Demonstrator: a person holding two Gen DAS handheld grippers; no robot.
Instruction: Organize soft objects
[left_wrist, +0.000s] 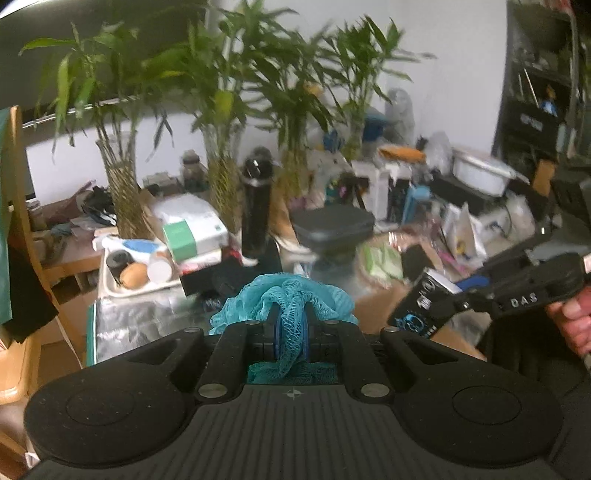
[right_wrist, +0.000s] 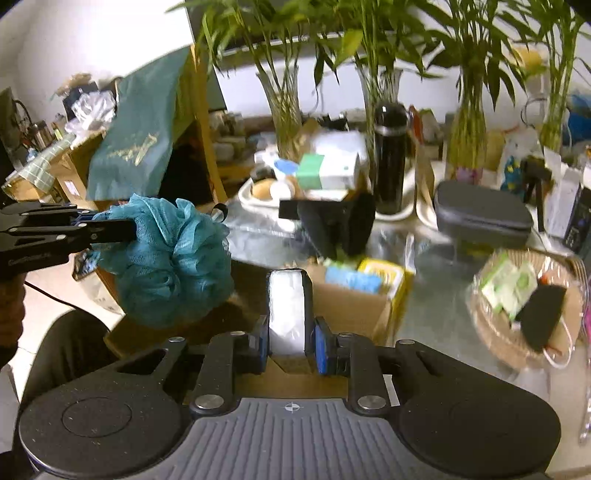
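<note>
Left gripper (left_wrist: 290, 334) is clamped on the loofah (right_wrist: 168, 258), held aloft off the tabletop's left edge (mesh bunched between the pads). Right gripper (right_wrist: 290, 341) pinches a packet (right_wrist: 288, 314) above the box (right_wrist: 354, 306).

A flask (right_wrist: 389, 158) stands behind a cardboard box (right_wrist: 354, 295), with a case (right_wrist: 480, 214) right of it.

Cluttered table – black flask (right_wrist: 389, 155) upright between bamboo vases (right_wrist: 284, 122), grey case (right_wrist: 480, 214) to its right. Wicker basket (right_wrist: 491, 343) near the edge.
</note>
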